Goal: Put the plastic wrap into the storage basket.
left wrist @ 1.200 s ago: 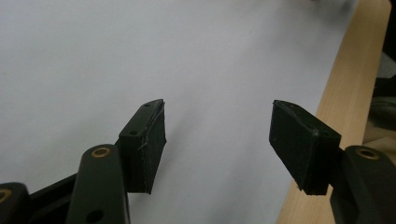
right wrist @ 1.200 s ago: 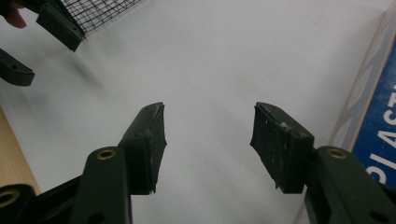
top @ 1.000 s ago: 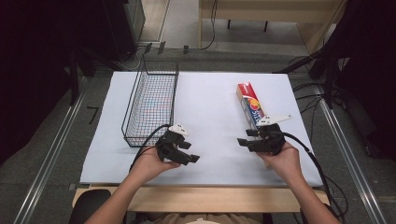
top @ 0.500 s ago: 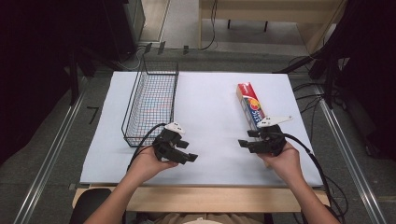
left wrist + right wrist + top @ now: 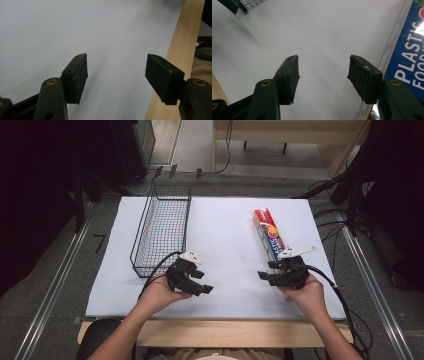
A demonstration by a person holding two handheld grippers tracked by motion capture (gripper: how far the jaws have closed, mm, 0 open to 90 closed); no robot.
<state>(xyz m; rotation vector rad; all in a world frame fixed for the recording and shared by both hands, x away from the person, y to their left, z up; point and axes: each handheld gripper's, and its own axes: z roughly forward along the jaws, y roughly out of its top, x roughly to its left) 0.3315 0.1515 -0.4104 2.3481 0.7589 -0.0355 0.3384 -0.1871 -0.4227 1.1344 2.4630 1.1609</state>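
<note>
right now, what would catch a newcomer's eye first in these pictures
The bright red and blue box on the right of the white table stands out first, lying flat just beyond the right gripper. Next comes the black wire basket on the left, beyond the left gripper. Both grippers rest near the front edge with jaws apart, holding nothing.

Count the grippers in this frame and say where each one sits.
2. The left gripper is held over the white sheet beside the wire basket's near end, jaws open. The right gripper is at the near end of the plastic wrap box, jaws open.
</note>
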